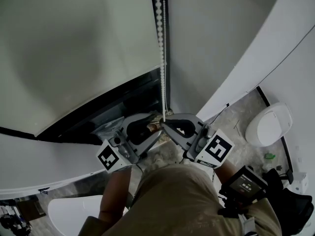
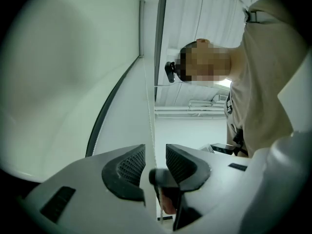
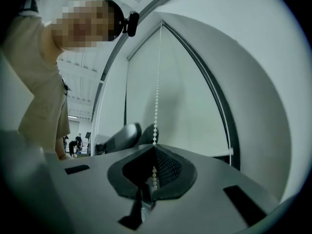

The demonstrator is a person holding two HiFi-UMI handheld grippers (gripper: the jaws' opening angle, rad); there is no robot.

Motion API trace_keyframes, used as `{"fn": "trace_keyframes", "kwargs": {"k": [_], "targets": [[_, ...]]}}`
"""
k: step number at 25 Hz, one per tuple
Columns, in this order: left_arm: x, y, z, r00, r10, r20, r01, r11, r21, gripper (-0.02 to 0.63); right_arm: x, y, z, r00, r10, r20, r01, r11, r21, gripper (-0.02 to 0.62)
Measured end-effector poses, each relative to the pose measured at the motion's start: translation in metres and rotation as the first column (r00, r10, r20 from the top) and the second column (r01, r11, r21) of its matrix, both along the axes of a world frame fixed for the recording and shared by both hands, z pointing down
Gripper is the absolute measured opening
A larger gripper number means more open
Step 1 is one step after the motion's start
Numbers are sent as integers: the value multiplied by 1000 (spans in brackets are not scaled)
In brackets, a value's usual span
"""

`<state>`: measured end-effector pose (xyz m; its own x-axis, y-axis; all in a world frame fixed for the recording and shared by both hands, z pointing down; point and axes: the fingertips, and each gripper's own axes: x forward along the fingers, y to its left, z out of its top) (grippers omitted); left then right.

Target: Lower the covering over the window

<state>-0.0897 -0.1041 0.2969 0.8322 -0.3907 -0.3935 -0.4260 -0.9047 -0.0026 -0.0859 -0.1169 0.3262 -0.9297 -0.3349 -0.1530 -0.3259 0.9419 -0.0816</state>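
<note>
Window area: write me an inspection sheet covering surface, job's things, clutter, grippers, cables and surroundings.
Surface: marbled floor below; no table seen.
Job's things: roller blind partly lowered, a dark strip of window showing under its bottom edge; bead chain hangs beside it.
Clutter: white rounded object on the floor at the right.
Grippers: left gripper open, the chain running free between its fingers; right gripper shut on the bead chain.
Cables: thin line, maybe a wire, across the white wall.
Surroundings: people far off in the right gripper view.
</note>
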Motion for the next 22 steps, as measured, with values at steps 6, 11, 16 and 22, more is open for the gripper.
{"fn": "trace_keyframes", "kwargs": {"k": [6,11,16,22], "targets": [[15,-12,-17,999,-5,37,6,1000,-22,23,-6,4,3,1000,-15,5,15,1000,3,9],[-1,-15,-12,997,-61,57,59,998,35,20,7,10,7,997,-74,14,74,997,32,117],[13,-10,17,987,-42,153,35,998,45,20,24,2,-31,989,-56,137,47,997,67,130],[25,-2,43,992,3,130,3,999,-51,20,9,0,-43,998,32,60,-36,996,80,17]]}}
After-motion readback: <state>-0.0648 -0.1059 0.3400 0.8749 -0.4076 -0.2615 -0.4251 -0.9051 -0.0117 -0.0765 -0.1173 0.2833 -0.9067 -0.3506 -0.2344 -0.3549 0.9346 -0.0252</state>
